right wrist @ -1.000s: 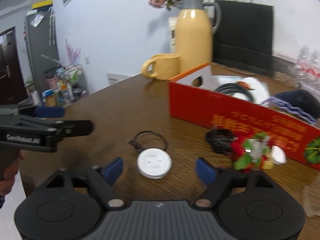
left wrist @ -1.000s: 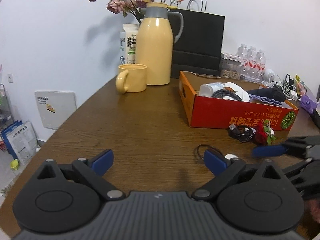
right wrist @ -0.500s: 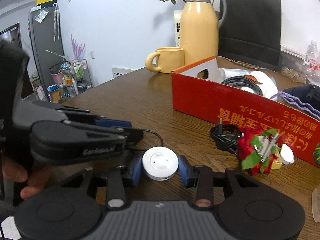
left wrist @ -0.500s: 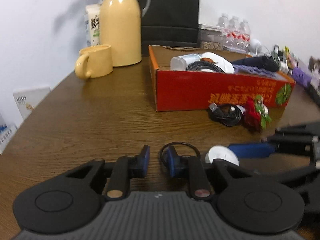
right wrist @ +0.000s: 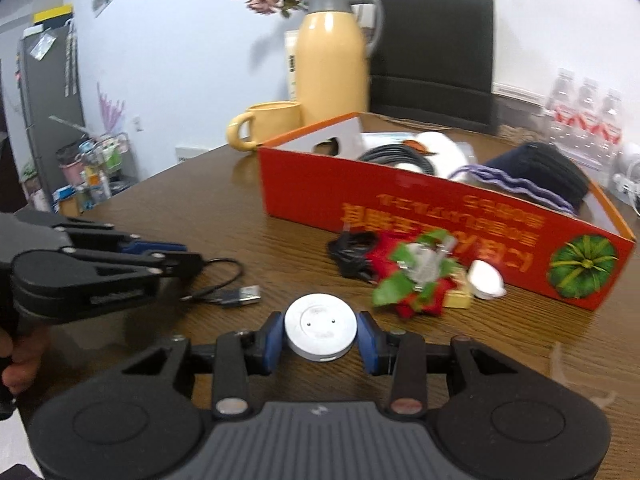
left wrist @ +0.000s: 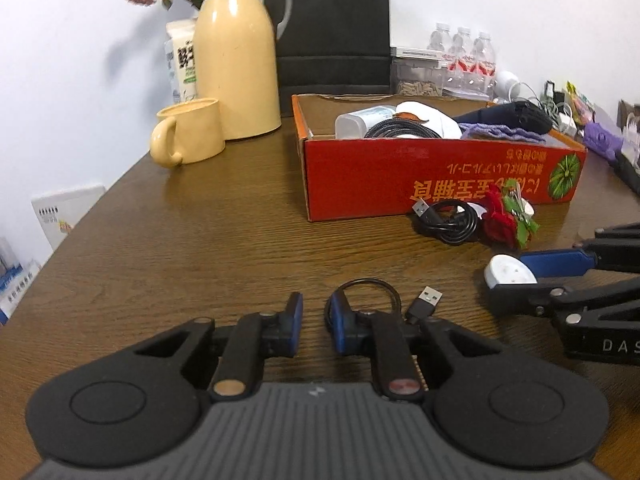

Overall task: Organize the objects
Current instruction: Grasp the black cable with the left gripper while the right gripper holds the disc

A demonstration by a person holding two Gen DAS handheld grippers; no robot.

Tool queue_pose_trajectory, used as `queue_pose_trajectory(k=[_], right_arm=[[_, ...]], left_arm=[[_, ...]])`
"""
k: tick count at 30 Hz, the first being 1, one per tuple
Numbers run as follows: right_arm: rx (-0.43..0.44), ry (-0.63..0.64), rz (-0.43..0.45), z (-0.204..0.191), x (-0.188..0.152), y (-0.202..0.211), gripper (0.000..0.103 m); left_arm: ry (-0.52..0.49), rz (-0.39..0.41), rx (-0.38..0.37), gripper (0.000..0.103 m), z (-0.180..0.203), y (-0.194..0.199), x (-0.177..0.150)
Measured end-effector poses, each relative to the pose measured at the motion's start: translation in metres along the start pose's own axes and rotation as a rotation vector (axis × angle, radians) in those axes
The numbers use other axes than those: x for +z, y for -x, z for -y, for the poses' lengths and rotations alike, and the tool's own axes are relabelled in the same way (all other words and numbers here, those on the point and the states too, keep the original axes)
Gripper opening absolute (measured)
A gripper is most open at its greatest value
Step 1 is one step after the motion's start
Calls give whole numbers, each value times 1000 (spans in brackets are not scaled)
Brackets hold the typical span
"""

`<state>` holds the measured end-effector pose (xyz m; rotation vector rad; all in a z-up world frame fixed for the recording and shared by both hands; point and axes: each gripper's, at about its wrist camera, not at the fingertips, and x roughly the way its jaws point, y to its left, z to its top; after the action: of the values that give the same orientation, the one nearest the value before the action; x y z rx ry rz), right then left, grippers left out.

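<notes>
A: While both grippers angle down at the table, what is each one doing?

B: The right gripper is clamped on the white puck, pads pressing its two sides. The left gripper has drawn its jaws nearly together, with a small gap between the pads. The black cable loops out from behind its right finger; I cannot tell if the pads pinch it.

A: What changed over the last second?

B: Both sets of jaws were wide apart and have just been closing. The puck lay free on the table between the right fingers; now it is gripped. The left gripper has come in closer to the cable loop.

A: Where do things lie now?

B: The cable's USB plug rests just right of the left gripper. Farther off sits the red box, with a coiled cord and a red ornament against its near wall. A mug and flask stand far left.
</notes>
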<state>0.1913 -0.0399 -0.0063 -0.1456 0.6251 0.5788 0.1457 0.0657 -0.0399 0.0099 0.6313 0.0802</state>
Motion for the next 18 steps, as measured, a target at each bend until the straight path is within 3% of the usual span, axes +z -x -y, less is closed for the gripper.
queue_pose_trajectory(k=[3,6,8,14,15,17,18], right_arm=[[-17,-11,-5,7,-2,-1,38],[-24,-20,2,11,-2,1,38],[-25,-23,5,13,-3,1,38],[-34,-37,7,18,-4,3,38],[-34,-38,7,18,-4,3,38],[-31,-39,9,19,-5,4,38],[-30,-39,10,18,-5,4,38]], left_arm=[[32,45,-40,18,-2,11,1],[10,82,-89,29,6,23,5],[-19,67,-117,35,14,21,8],[-52,-39,-146,36,33,-1,7],[-58,-31,-134,34,34,-3,7],[-53,-31,-137,17,35,-3,7],[-45,-32,-148,17,35,-3,6]])
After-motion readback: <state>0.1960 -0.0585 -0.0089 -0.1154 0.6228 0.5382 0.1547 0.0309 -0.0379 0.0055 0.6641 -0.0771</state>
